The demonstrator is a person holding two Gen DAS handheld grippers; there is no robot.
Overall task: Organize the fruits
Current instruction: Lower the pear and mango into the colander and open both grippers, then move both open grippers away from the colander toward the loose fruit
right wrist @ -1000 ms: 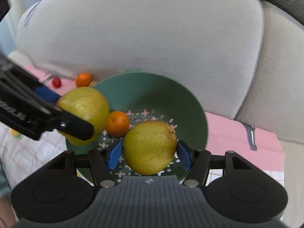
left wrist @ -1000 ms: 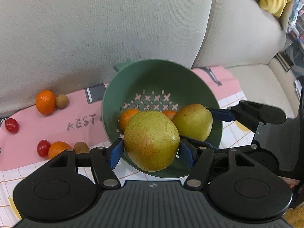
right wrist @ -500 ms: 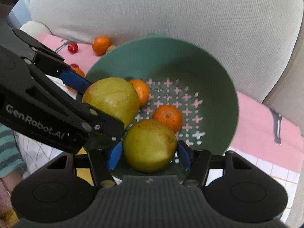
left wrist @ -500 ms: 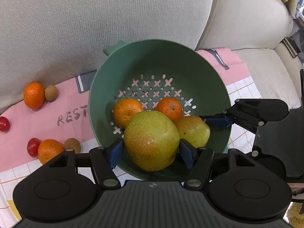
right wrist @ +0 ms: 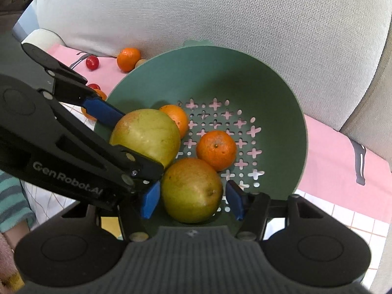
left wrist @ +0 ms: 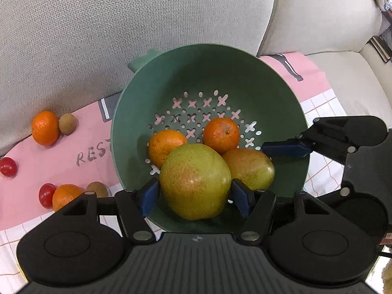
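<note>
A green colander [left wrist: 269, 93] sits on a pink cloth [left wrist: 61, 161] against the sofa back. Two mandarins [left wrist: 221, 134] [left wrist: 165, 147] lie on its perforated floor. My left gripper [left wrist: 195, 197] is shut on a large green-yellow pear [left wrist: 196, 178], low over the colander's near side. My right gripper [right wrist: 192, 199] holds a second, browner pear [right wrist: 191, 191] between its blue pads; its jaws are closing, and the pear rests low in the colander beside a mandarin [right wrist: 216, 149]. The two pears touch. From the left wrist, only one right finger [left wrist: 286, 148] shows, above that pear [left wrist: 247, 169].
Left of the colander on the cloth lie a mandarin [left wrist: 45, 128] with a small brown fruit [left wrist: 67, 123], two cherry tomatoes [left wrist: 8, 166] [left wrist: 46, 194], another mandarin [left wrist: 66, 196] and a brown fruit [left wrist: 96, 189]. Sofa cushions [left wrist: 122, 24] rise right behind. A striped sleeve [right wrist: 12, 196] is at left.
Both grippers tipped downward and sank into the colander with their pears. The right pear came down beside the mandarins and turned its blossom end towards the camera.
</note>
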